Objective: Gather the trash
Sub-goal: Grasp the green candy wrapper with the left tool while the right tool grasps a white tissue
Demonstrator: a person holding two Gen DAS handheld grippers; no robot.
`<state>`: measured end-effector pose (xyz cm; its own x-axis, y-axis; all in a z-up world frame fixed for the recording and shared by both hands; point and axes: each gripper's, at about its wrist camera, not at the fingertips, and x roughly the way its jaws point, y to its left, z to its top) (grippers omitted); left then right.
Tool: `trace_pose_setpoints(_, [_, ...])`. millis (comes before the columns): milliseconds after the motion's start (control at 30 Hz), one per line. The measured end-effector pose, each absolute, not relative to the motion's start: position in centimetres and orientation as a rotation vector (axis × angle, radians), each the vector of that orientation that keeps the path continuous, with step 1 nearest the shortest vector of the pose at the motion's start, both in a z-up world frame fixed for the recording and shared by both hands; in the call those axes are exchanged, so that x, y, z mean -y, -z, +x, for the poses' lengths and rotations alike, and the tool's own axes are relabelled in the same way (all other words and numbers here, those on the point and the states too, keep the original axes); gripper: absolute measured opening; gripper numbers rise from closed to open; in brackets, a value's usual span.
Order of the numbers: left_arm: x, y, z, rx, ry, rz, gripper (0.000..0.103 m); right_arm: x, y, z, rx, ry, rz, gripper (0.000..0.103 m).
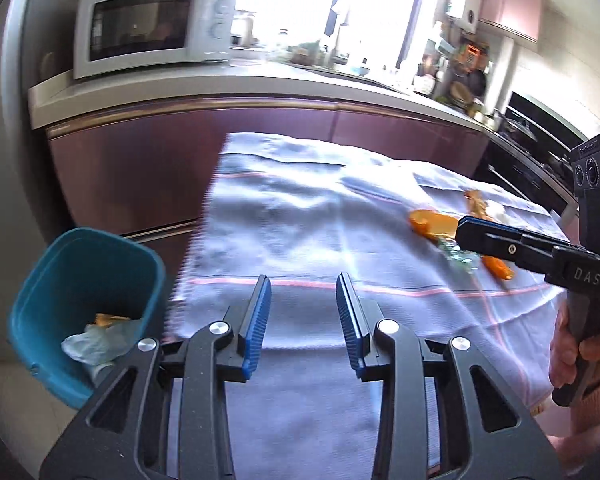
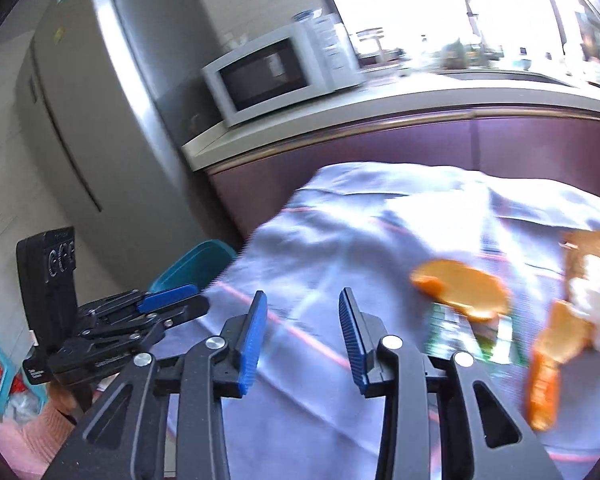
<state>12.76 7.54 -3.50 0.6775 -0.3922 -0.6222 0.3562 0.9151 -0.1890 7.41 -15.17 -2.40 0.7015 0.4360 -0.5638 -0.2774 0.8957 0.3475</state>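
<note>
Both our grippers, left and right, jaws apart, nothing between. Trash pile sits ahead-right of right gripper on cloth: curled orange peels, crinkly green wrapper, white tissue wad, brownish scrap behind, too blurred to name. We reckon all light, floppy; peel stiffest, so pinch its raised rim. Wrapper probably slippery, grab crumpled fold. Teal plastic bin left of left gripper, some trash already inside.
</note>
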Motion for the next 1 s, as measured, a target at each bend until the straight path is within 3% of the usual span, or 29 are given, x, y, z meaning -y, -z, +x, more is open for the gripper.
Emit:
trace_pose_setpoints(300, [1.5, 4.2, 12.5, -0.748, 0.579, -0.008, 0.042, 26.3, 3.3, 5.3, -0.634, -0.124, 0.337, 0.045])
trace_pose_setpoints(533, [6.9, 5.2, 13.7, -0.795, 0.642, 0.024, 0.053, 31.6, 4.5, 5.6, -0.625, -0.002, 0.359, 0.062])
trace_pose_setpoints(767, [9.8, 6.2, 16.2, -0.871, 0.656, 0.005, 0.055, 33.3, 5.8, 7.3, -0.651, 0.021, 0.383, 0.076])
trace_pose_setpoints(1000, [11.6, 7.1, 17.4, -0.931, 0.679, -0.021, 0.05, 34.2, 6.5, 8.3, -0.673, 0.011, 0.408, 0.074])
